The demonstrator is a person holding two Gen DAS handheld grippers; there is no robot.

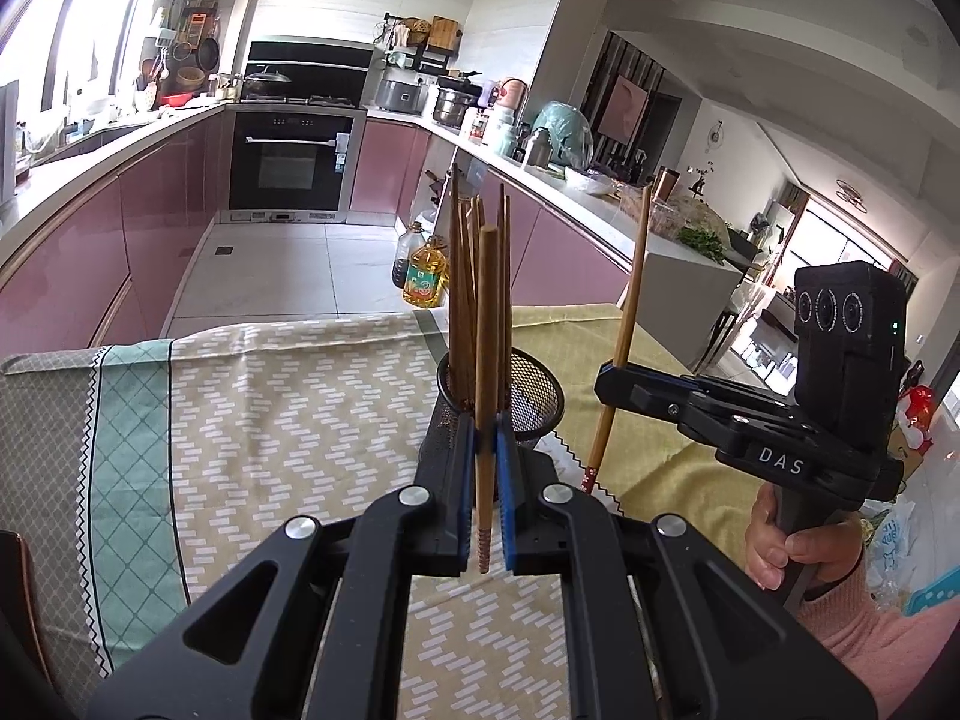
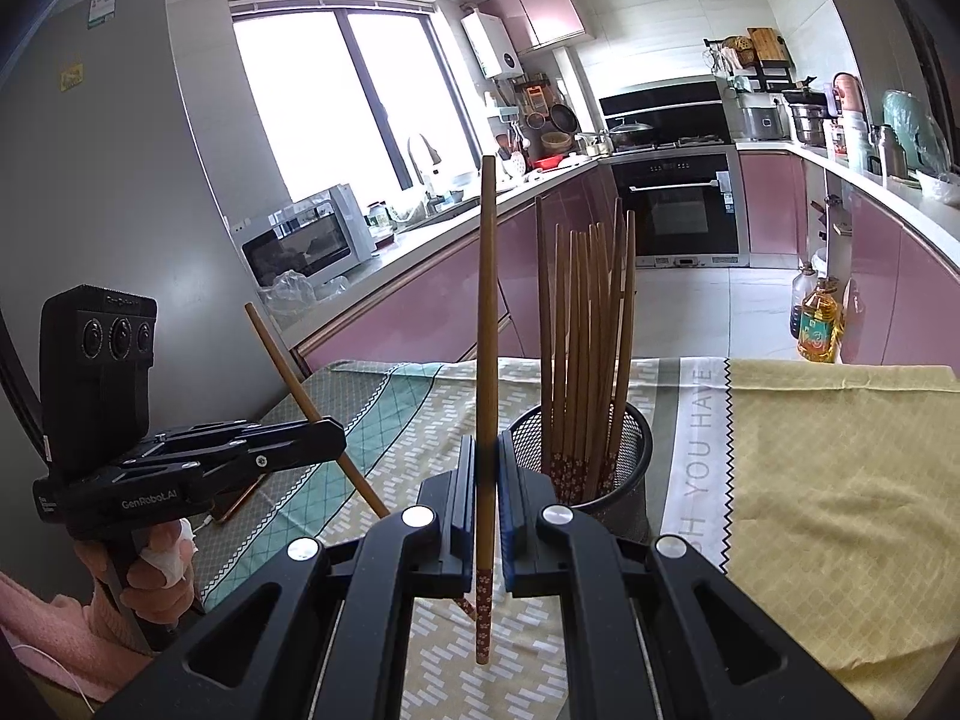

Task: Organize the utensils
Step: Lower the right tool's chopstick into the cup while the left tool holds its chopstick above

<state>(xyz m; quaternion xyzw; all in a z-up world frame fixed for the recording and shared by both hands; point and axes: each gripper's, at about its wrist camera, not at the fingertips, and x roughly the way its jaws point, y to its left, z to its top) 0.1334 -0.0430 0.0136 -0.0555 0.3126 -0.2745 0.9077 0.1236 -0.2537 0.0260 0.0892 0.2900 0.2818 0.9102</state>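
Chopsticks everywhere: left gripper (image 1: 486, 450) clamped on one chopstick (image 1: 487, 360), upright; right gripper (image 2: 487, 468) clamped on second chopstick (image 2: 486, 360), upright too. Mesh holder (image 2: 630, 438) just ahead on tablecloth (image 2: 840, 480), bundle of chopsticks (image 2: 591, 348) standing inside.

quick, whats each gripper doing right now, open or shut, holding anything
left gripper: shut on one chopstick, held upright in front of the mesh holder.
right gripper: shut on another chopstick, also upright.
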